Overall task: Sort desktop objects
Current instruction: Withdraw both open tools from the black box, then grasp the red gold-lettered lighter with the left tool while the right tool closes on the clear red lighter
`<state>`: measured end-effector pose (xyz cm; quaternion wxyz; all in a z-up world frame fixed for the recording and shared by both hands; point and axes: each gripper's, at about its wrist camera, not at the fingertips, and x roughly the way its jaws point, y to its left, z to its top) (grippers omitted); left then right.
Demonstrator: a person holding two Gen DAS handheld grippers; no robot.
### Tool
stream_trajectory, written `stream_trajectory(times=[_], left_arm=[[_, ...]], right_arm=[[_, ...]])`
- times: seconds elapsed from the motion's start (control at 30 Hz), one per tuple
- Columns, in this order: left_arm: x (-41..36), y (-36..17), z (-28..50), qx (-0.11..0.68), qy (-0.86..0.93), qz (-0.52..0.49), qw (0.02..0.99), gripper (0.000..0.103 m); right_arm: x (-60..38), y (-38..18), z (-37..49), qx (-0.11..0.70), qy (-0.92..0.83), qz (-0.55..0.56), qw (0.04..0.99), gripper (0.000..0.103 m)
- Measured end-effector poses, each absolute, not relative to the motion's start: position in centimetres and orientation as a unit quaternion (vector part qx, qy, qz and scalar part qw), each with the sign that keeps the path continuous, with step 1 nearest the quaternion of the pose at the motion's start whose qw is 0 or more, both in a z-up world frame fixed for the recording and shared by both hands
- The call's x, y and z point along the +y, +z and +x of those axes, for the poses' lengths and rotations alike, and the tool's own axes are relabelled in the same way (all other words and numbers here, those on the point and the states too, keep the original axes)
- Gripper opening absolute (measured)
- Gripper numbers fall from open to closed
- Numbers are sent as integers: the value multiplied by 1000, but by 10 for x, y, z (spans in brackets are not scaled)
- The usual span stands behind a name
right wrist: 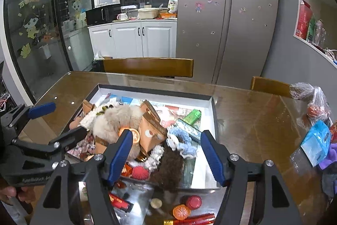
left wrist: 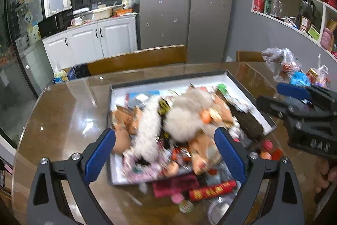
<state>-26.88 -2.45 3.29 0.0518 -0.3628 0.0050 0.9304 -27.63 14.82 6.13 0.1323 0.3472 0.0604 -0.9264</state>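
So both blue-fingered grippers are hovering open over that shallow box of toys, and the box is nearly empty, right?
Not empty. In the right wrist view the box is heaped with fluffy toys and packets. Both the left gripper and the right gripper do hover open over it.

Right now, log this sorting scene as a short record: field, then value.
surface: glass-topped wooden table
container: shallow white-lined box, heaped with small items
in box: cream fur pom-pom, orange carton, green lighter, light blue crocheted scrunchie, brown fur piece
outside box, near edge: red bottle cap, orange slice-shaped piece
table's right side: blue tissue pack, clear plastic bags
left gripper: open, holds nothing
right gripper: open, holds nothing
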Motion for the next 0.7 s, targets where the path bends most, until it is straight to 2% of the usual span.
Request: stream_trajectory(times=[0.5,0.57,0.7], left_arm=[[40,-12,-204,24,907,-410,89,96],[43,-20,-202,14,903,-420,93,96],[46,-29,-205,23,899,-429,90,96]], right_arm=[[174,51,-229,61,-923,358,122,71],[182,43,-222,49,-923,360,125,76],[190,18,-215,51,-913,384,126,76]])
